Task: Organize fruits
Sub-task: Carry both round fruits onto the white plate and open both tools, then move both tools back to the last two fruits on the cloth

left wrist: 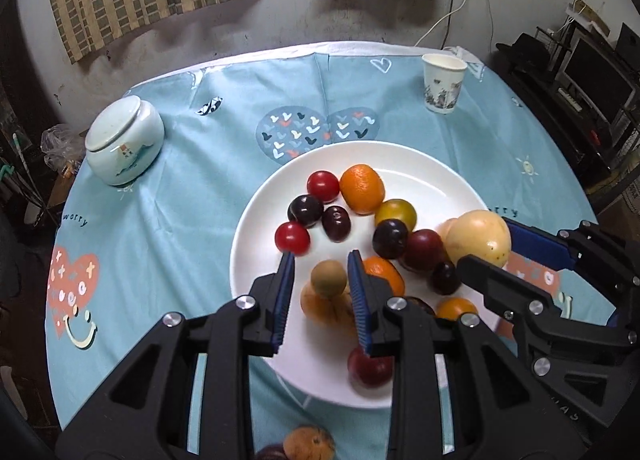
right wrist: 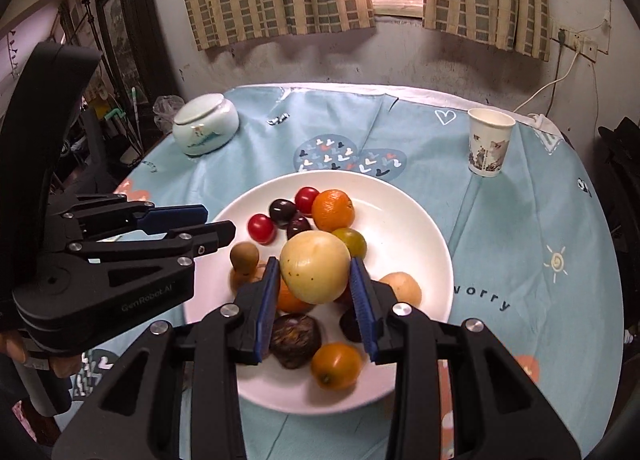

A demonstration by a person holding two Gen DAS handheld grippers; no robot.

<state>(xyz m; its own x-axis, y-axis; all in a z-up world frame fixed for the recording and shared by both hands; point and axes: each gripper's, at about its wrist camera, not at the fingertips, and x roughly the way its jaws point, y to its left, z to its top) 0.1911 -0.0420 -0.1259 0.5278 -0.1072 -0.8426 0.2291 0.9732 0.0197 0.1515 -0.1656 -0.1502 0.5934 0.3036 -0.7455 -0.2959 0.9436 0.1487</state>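
I have the right hand-held gripper [right wrist: 314, 272] clamped on a pale yellow fruit [right wrist: 314, 273], its blue pads pressing the fruit's two sides, and the fruit hangs above the white plate [right wrist: 420, 228] rather than resting in it, over the near-middle of the pile. The fruit is almost round, so I read no long axis worth lining up; what matters is that the plate lies straight below and slightly ahead of these fingers, with an orange mandarin [right wrist: 333, 209] and a greenish tomato [right wrist: 350, 242] just beyond. My left hand-held gripper [left wrist: 320, 260] is narrowed right down, and as far as I can judge it carries nothing: a small tan fruit [left wrist: 329, 278] shows between its pads, but it seems to sit on the plate beneath them, not pinched. The left one hangs over the plate's near-left part, the right one over the near-right, so the right is the nearer to any free patch on the far right of the plate. The left wrist view gives me the right tool side-on, confirming the yellow fruit is lifted clear of the dark plums [left wrist: 390, 238] below; the right wrist view hides those behind the fruit, but shows a dark brown fruit [right wrist: 295, 340] and another orange [right wrist: 336, 366] at the near rim. A paper cup [right wrist: 490, 142] and a lidded ceramic jar [right wrist: 206, 125] stand well apart on the surface [right wrist: 520, 220].
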